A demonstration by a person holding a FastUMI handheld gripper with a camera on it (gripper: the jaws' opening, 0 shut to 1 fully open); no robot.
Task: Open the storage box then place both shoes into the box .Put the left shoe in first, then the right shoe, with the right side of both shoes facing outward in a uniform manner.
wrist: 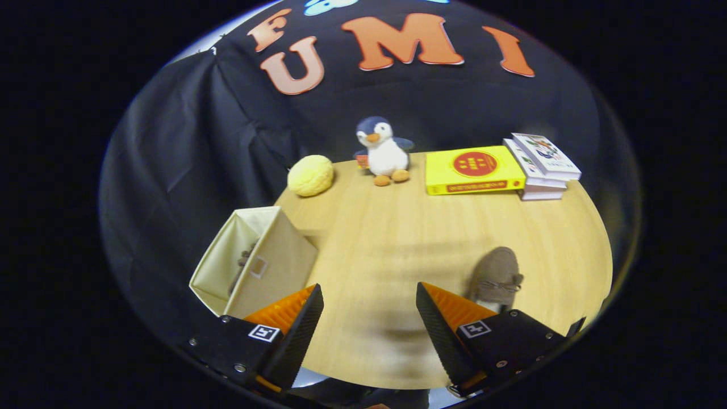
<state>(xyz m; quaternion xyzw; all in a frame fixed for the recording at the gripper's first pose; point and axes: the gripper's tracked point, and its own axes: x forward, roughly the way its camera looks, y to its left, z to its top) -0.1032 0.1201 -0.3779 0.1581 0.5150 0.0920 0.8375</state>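
Between the fingers: we see bare worktop (pixel 397 238); our tongs (pixel 369 309) gape wide, holding nothing.
Right shoe: brown suede shoe (pixel 495 277) just beyond the right finger.
Storage box: open beige fabric box (pixel 278 264) beside the left finger, something dark inside.
Beyond: yellow ball (pixel 310 175), plush penguin (pixel 383 151), stacked books (pixel 542 165).

Inside the open cream fabric storage box (pixel 255 261), just ahead of the left finger of the hand-held gripper (pixel 369 309), a dark brownish shape lies against the inner wall, too shadowed and small to tell clearly what it is. The brown suede slip-on shoe (pixel 495 277) just beyond the right finger is blurred, and its near end is hidden behind that finger. The round light wooden bench (pixel 397 227) is smeared between the spread fingers, and its near edge is covered by them.
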